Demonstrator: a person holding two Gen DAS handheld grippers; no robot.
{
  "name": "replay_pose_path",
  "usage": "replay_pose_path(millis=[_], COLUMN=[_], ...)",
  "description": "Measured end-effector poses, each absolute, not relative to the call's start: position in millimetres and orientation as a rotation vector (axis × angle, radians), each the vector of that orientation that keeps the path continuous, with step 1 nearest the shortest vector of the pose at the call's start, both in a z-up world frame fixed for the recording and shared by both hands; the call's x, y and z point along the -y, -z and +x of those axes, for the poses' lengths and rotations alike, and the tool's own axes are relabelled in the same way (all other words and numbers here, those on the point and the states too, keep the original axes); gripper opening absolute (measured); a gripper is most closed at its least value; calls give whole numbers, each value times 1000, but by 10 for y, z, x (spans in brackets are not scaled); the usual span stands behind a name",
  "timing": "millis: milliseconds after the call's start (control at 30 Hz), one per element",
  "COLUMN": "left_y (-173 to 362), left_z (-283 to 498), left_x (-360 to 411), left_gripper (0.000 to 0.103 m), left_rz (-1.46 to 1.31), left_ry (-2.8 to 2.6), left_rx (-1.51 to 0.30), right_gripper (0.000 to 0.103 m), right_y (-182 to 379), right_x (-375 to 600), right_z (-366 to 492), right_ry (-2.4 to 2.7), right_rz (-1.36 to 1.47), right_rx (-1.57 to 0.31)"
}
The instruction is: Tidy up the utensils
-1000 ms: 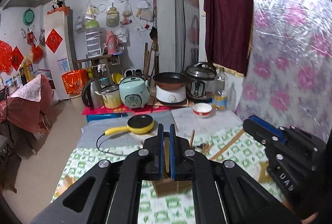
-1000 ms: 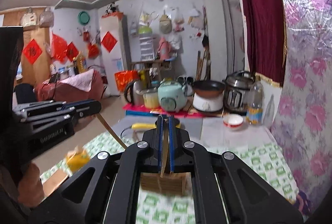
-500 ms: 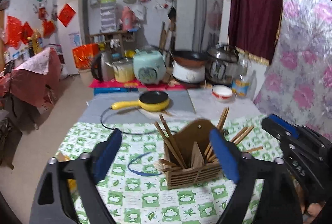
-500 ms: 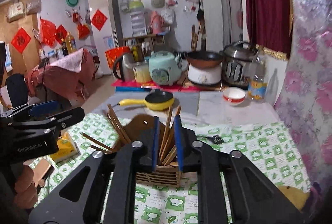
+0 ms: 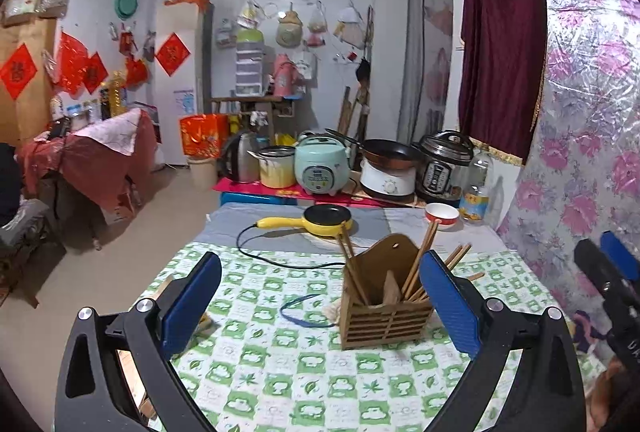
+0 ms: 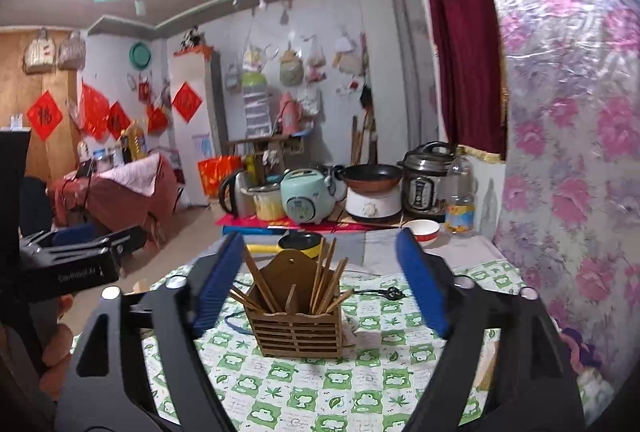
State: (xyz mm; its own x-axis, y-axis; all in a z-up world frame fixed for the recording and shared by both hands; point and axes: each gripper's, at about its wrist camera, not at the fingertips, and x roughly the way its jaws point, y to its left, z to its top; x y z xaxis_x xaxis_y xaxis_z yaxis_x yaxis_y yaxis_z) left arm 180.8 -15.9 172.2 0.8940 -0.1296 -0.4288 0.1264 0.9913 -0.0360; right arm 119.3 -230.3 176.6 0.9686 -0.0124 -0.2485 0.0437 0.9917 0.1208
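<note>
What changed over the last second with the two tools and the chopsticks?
Both the left tool and right tool have just opened, releasing the wooden chopsticks they pinched and backing off. The slatted wooden holder stayed on the green-checked tablecloth.

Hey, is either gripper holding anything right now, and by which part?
Nothing: the left gripper and right gripper have just opened, empty.

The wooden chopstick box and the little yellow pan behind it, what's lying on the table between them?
In the left wrist view, a black cord from the yellow pan crosses the tablecloth there, ahead of the wooden chopstick box.
</note>
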Motion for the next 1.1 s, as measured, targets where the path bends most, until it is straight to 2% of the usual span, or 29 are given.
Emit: replay_pose_path(millis=[267,500,767,1100], left_y=[-1213,-649,-424,-404], left_z=[1872,2240,2303,2148], left_x=[220,399,320,384], left_gripper=[97,97,97,97], left_rz=[-1,71,58,104], left_ry=[1,-18,3,-45], left_rx=[-391,-482,-573,-524], right_gripper=[85,85,88,90], right_y=[-1131,-497,-360,-299], right_x=[2387,2383,2218,2225], right_z=[1574,1891,1846,1800], right_ry=[97,70,124,131], right_rz=[168,175,74,101], right_rx=[-347,-497,-485,-503])
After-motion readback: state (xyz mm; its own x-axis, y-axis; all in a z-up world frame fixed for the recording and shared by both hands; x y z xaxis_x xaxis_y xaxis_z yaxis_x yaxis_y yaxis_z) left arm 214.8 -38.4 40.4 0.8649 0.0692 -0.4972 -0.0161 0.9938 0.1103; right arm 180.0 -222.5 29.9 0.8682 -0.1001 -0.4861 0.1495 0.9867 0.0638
